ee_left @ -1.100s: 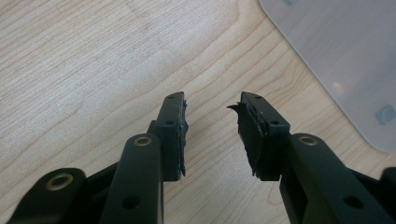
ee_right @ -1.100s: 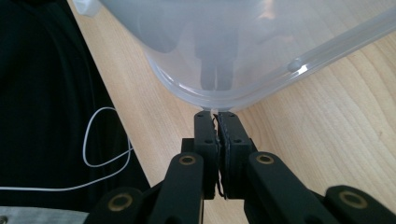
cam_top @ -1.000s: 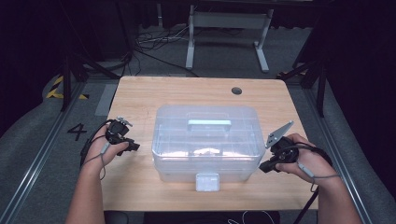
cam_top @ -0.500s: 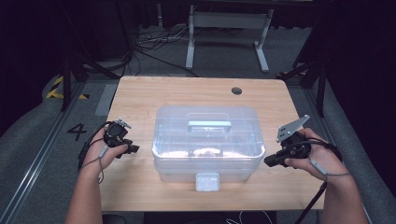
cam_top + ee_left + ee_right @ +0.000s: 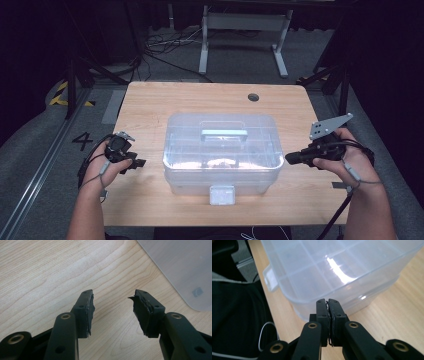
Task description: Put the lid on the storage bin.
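I see the clear plastic box (image 5: 222,152), lid on, in the middle of the table (image 5: 150,105), latch toward me. My left claw (image 5: 136,163) sits off its left side, apart from it; jaws have just been opening, now stand apart with nothing between, bare wood under them. My right claw (image 5: 291,159) is pinched together, empty, tip just beside the box's right end. Touching it or not, I cannot tell; the high view is too coarse.
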A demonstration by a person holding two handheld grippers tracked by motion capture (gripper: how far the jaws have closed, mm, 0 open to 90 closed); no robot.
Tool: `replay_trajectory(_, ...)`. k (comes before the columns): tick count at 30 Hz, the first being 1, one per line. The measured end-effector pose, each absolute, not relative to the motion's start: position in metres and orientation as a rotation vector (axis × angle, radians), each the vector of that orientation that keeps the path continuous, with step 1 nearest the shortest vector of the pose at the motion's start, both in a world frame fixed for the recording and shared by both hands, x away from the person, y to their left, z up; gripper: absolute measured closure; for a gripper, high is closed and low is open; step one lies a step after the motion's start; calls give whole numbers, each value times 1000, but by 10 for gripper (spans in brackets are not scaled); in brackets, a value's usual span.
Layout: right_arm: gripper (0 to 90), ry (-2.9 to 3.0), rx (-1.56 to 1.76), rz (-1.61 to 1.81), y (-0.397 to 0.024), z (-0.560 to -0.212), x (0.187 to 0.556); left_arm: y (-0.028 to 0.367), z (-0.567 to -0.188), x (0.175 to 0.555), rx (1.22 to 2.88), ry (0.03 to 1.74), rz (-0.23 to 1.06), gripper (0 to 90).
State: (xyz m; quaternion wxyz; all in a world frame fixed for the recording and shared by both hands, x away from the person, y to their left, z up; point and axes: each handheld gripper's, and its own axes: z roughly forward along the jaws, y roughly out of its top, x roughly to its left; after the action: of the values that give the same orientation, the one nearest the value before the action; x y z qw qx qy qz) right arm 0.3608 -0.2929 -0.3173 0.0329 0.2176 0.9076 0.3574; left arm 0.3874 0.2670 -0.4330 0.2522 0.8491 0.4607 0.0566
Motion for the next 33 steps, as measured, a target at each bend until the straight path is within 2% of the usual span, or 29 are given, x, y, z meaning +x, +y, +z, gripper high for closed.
replay_trajectory(18,875,2374,892,1386,-313,-319,384,266,-432,387,2295,1243,166,479)
replay_trajectory(33,835,2224,1123,1308,-342,-340,407,264,-431,387,2261,1254,174,429)
